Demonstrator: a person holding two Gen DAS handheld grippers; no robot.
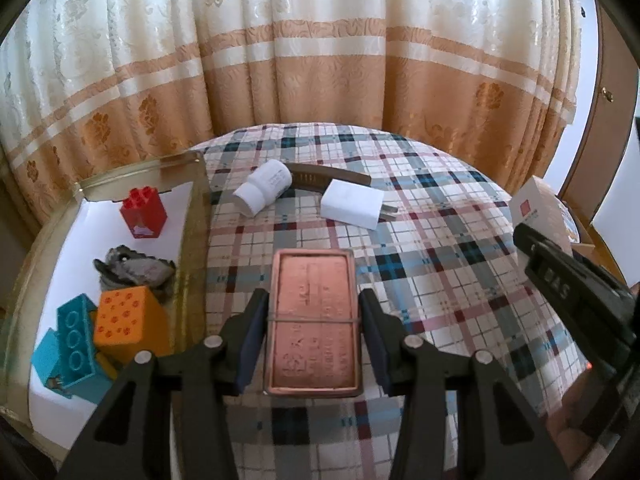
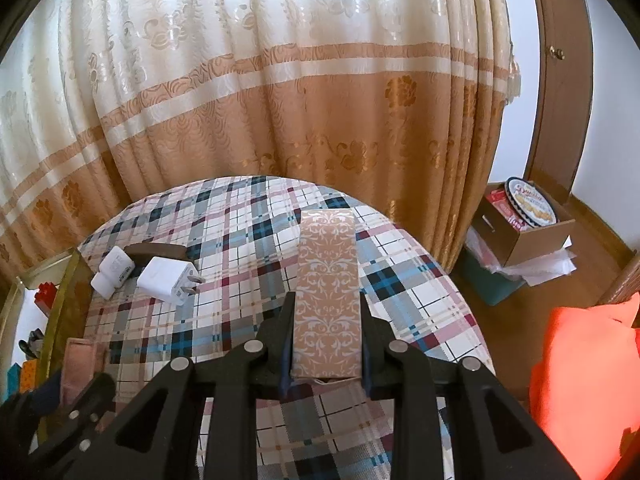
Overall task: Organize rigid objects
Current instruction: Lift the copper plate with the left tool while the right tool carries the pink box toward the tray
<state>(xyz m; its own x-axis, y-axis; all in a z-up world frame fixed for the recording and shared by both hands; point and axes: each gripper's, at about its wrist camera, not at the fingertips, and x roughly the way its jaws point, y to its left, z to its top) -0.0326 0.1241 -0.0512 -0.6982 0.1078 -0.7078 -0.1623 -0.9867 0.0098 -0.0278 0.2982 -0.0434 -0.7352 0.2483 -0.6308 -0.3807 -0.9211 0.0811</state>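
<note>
Copper-coloured tin (image 1: 313, 322) sat between the fingers of the left gripper (image 1: 314, 332), a thin band stretched across its lid; the pads (image 1: 256, 338) bracketed its long sides and appeared to press on them, so I judged it grasped, carried above the plaid cloth (image 1: 420, 240) just right of the tray (image 1: 191, 216). Right gripper (image 2: 326, 344) was clenched on a tan patterned box (image 2: 326, 292), held out over the cloth. Risk as judged: the tin is smooth metal gripped only near its near half, so a tilt could let it slide forward, or it could clip the tray's raised wall on the way across. Tray already held a red block (image 1: 143, 214), an orange block (image 1: 128, 322), teal blocks (image 1: 76, 340) and a small grey figure (image 1: 134, 268). Loose on the cloth further off: a white adapter (image 1: 264, 190), a white charger (image 1: 352, 204) and a brown comb (image 1: 328, 176).
</note>
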